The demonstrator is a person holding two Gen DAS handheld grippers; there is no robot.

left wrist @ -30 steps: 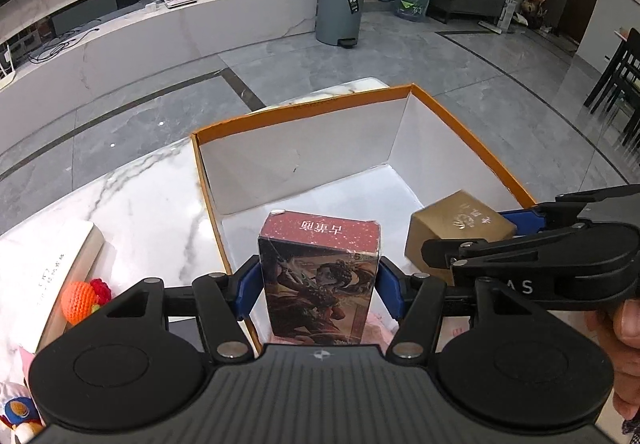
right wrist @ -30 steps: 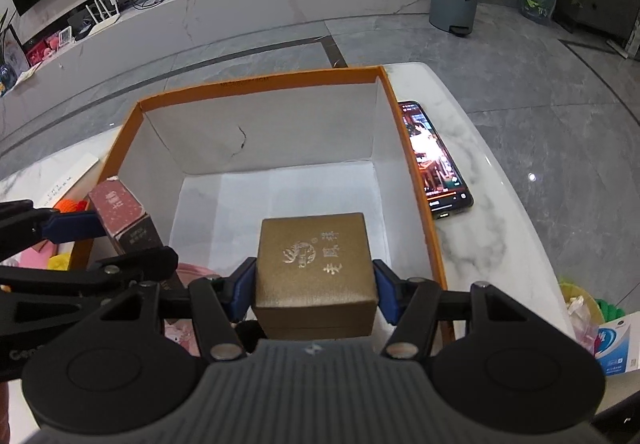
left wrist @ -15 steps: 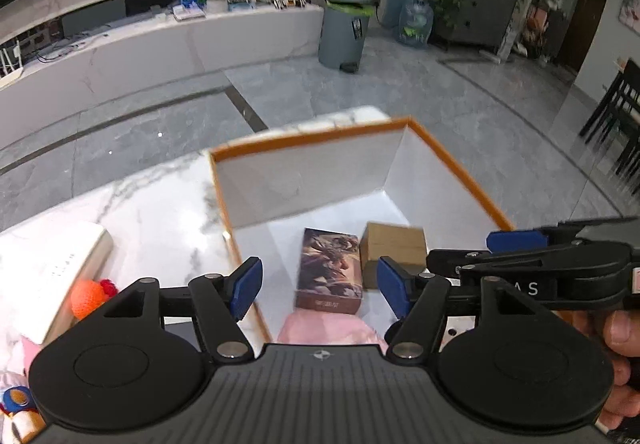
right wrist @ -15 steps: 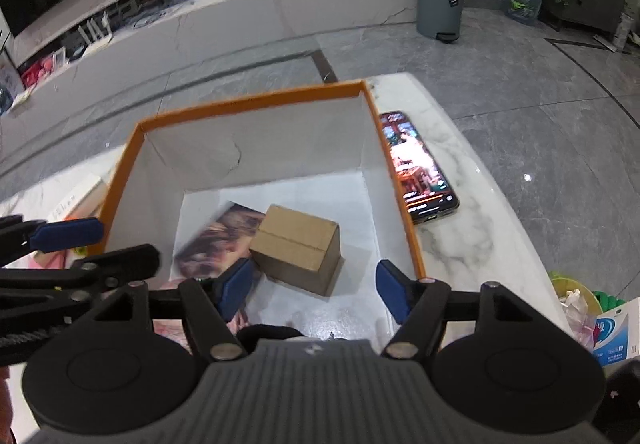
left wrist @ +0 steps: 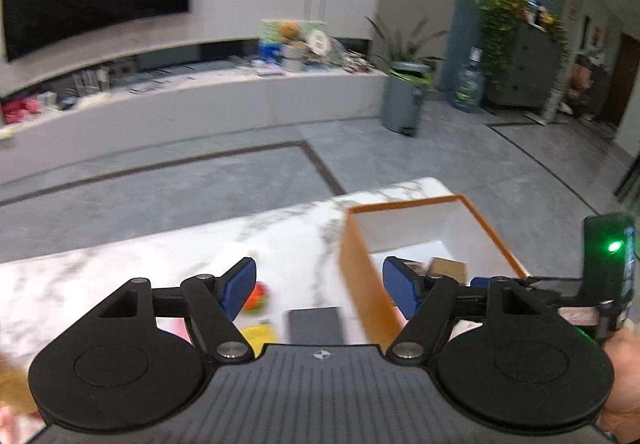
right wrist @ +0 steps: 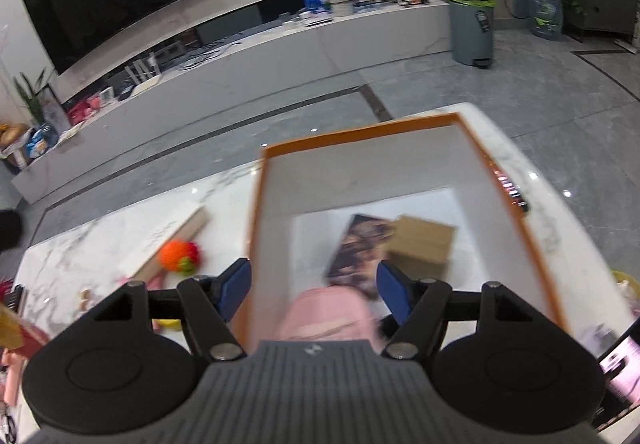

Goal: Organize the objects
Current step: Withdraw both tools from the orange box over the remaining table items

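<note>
A white marble tabletop (right wrist: 100, 240) carries an orange-rimmed box (right wrist: 256, 228) at its far right corner; a picture box (right wrist: 360, 248) and brown box (right wrist: 424, 240) lie inside. Both the left gripper (left wrist: 318, 286) and right gripper (right wrist: 314, 288) are opening, empty. Best to clear the rim, then approach the orange toy (right wrist: 178, 256).
</note>
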